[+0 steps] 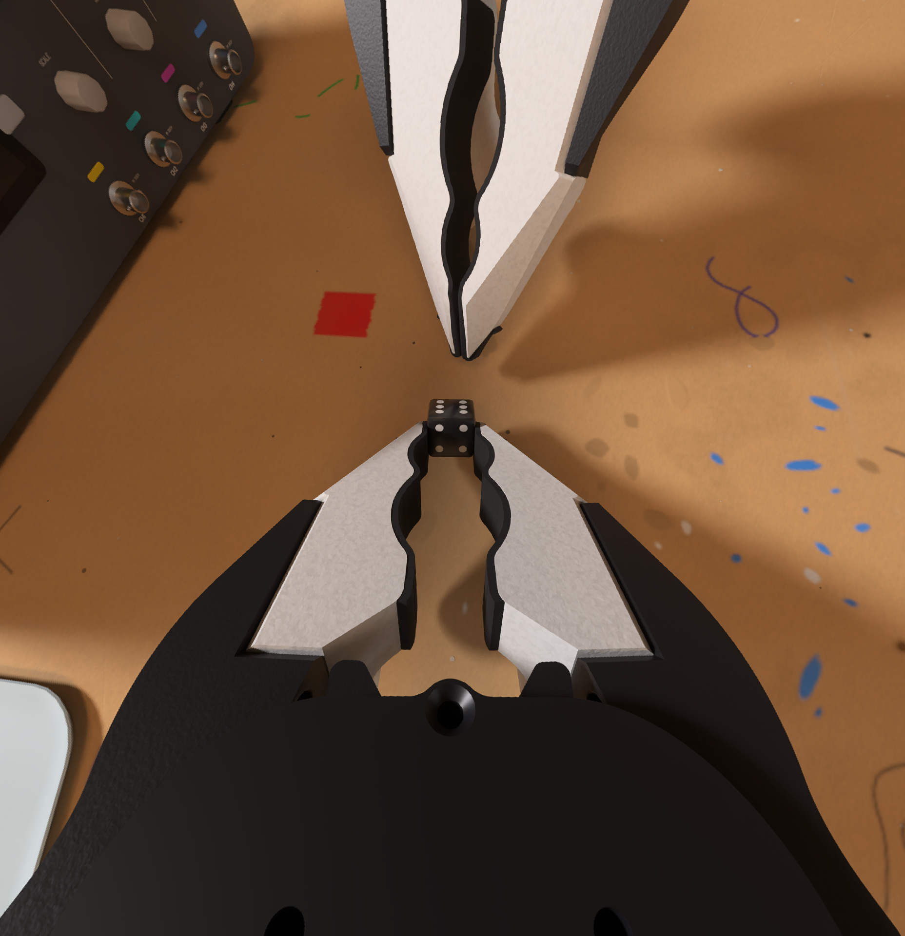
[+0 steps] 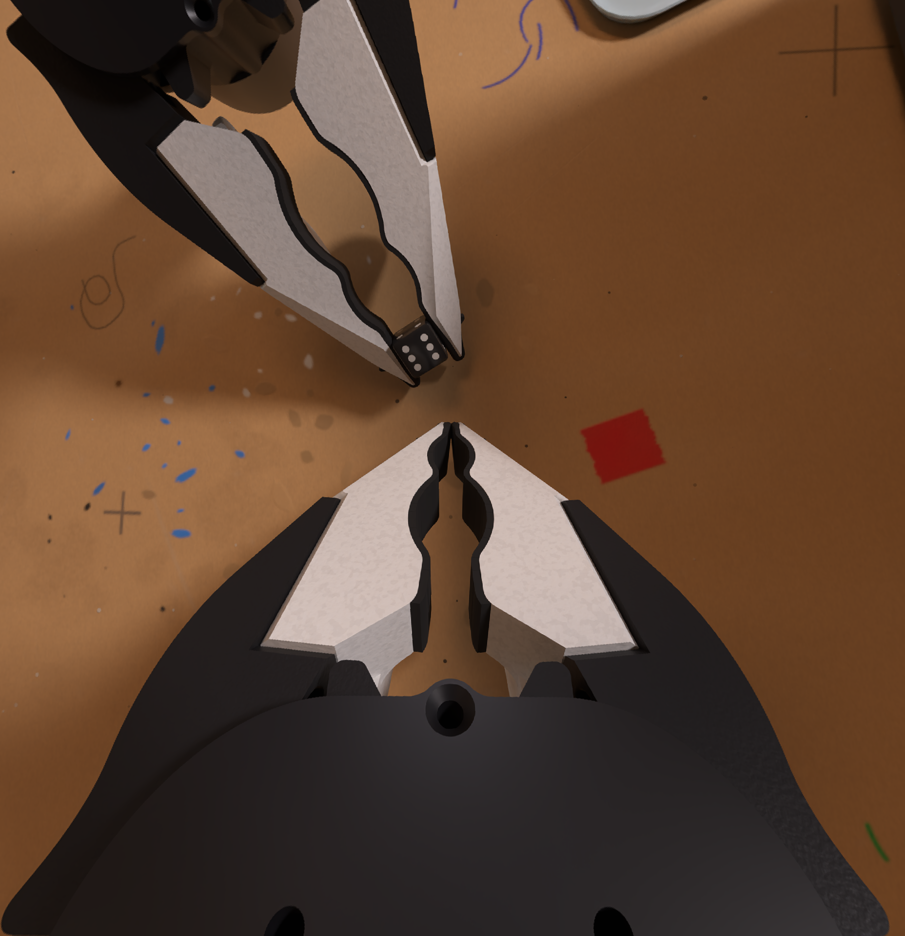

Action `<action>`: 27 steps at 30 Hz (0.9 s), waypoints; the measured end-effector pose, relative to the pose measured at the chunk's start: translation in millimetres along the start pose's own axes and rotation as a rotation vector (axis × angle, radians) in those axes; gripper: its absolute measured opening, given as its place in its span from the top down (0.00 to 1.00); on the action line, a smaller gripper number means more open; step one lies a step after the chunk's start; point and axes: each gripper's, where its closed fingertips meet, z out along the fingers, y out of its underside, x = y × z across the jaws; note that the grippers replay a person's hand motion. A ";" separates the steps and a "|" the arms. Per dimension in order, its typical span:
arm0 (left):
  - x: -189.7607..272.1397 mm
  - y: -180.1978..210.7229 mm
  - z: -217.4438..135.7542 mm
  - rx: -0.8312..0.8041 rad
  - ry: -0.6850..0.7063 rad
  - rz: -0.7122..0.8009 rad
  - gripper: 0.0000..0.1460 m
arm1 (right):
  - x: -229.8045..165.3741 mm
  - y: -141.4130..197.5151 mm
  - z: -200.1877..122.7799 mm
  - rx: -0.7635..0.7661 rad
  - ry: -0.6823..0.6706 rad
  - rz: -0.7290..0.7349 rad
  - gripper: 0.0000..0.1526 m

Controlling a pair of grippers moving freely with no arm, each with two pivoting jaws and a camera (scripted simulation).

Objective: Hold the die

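Observation:
A small black die [image 1: 451, 428] with white pips sits between the fingertips of my left gripper [image 1: 451, 436], which is shut on it low over the brown tabletop. The right wrist view shows the same die [image 2: 421, 349] clamped at the tips of the left gripper [image 2: 435, 365]. My right gripper [image 2: 450, 428] is shut and empty, its tips a short way from the die. In the left wrist view the right gripper [image 1: 463, 352] points at the die from the far side, apart from it.
A dark instrument panel [image 1: 85, 167] with knobs and connectors lies at the left. A red square patch [image 1: 345, 314] marks the table near the die; it also shows in the right wrist view [image 2: 622, 445]. A white rounded object [image 1: 15, 770] lies at the lower left. Paint specks and pen marks dot the table.

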 end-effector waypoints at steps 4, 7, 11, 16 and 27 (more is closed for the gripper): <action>-0.3 -0.1 0.1 0.001 -0.003 0.003 0.89 | -0.3 -0.9 1.1 0.006 0.005 -0.005 1.00; -0.1 -0.1 0.3 0.000 -0.003 0.007 0.89 | -0.1 -1.8 -1.3 0.009 0.003 -0.006 1.00; -0.1 -0.2 0.5 0.000 0.000 0.007 0.89 | 4.5 -3.9 -8.6 0.043 0.004 0.007 1.00; 0.2 -0.4 0.6 0.000 0.000 0.014 0.89 | 10.6 -3.2 -8.3 0.022 0.027 -0.024 1.00; 0.1 -0.7 0.6 0.003 -0.009 0.031 0.89 | 6.4 -5.3 2.0 -0.017 0.002 -0.060 1.00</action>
